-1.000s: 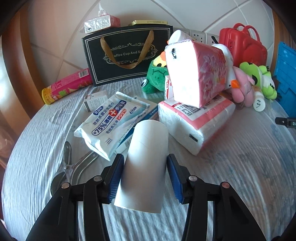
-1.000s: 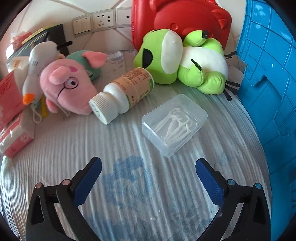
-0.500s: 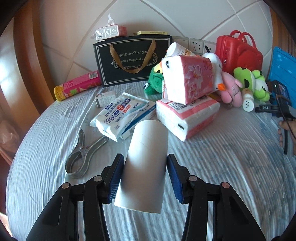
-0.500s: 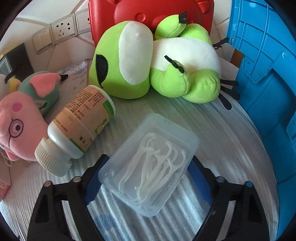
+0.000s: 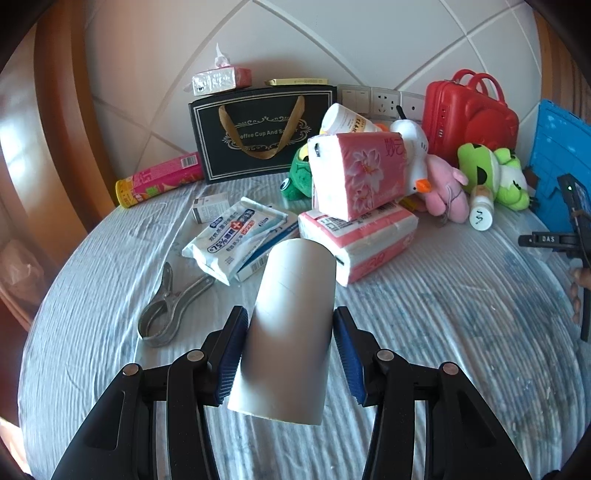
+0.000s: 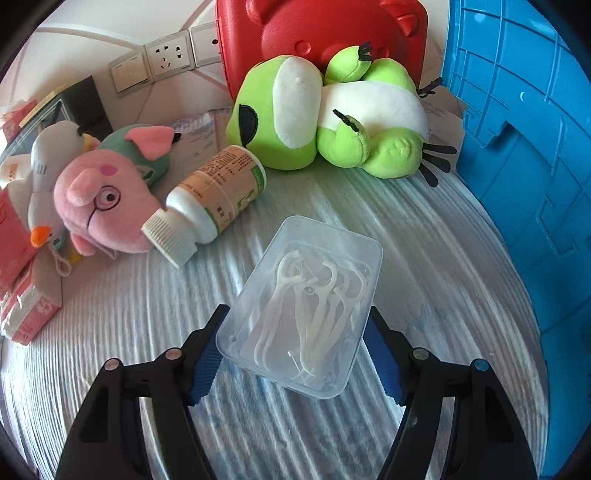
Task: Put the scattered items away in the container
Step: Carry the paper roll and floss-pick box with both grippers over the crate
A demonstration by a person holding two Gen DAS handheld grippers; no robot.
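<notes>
My left gripper [image 5: 288, 354] is shut on a white cardboard tube [image 5: 295, 314] and holds it above the striped bedcover. In the right wrist view a clear plastic box of floss picks [image 6: 306, 306] sits between the blue pads of my right gripper [image 6: 295, 354]. Its jaws are closing, and both pads touch the box's long sides. The blue plastic container [image 6: 517, 147] stands close on the right; it also shows at the right edge of the left wrist view as the blue container [image 5: 557, 158].
Pink tissue packs [image 5: 354, 236], a wipes pack [image 5: 240, 236], a metal clamp [image 5: 166, 306] and a pink can [image 5: 159, 181] lie mid-bed. A white bottle [image 6: 210, 206], a pink plush [image 6: 99, 199], a green frog plush [image 6: 317, 118] and a red case [image 6: 317, 33] crowd the back.
The right gripper went forward to the floss box, its wide jaws came in around it, then it drew back with the box between them. The left gripper rose and pulled back, still holding the tube.
</notes>
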